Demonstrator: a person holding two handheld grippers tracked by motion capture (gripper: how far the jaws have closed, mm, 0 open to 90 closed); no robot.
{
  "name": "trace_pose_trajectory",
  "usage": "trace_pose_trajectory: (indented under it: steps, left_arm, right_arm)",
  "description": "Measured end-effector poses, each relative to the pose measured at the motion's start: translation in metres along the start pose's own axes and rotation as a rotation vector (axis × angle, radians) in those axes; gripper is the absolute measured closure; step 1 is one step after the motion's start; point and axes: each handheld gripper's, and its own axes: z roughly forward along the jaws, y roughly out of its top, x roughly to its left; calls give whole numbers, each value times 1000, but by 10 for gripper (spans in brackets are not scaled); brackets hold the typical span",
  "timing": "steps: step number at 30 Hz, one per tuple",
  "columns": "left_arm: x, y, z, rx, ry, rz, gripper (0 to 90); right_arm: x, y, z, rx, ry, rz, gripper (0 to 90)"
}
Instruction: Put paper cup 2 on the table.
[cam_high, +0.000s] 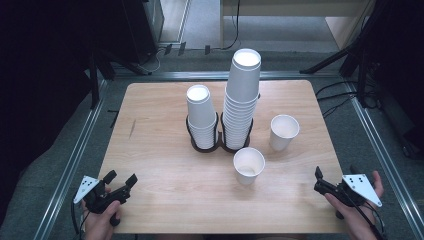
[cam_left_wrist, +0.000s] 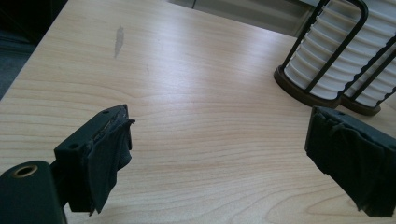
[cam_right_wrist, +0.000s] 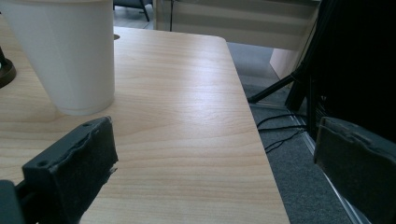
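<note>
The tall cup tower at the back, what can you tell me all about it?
The tall cup tower is a stack of white, paper-looking cups nested one inside another, mouths up, their rims making a ribbed side. It leans slightly. Its bottom stands in the right ring of a dark wire holder, whose thin bars rise along its lower part. A shorter stack fills the ring beside it. The tower stands toward the back middle of the wooden table, and neither gripper touches it.
</note>
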Motion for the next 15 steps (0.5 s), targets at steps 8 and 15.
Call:
trace_pose_trajectory:
  steps: [8,15]
  left_arm:
    - [0,-1,5,10,4,9,72]
    - [0,-2,7,13,12,8,72]
  right_arm:
    - [7,-6,6,28,8,-32,0]
    - [9,-5,8,30,4,-28,0]
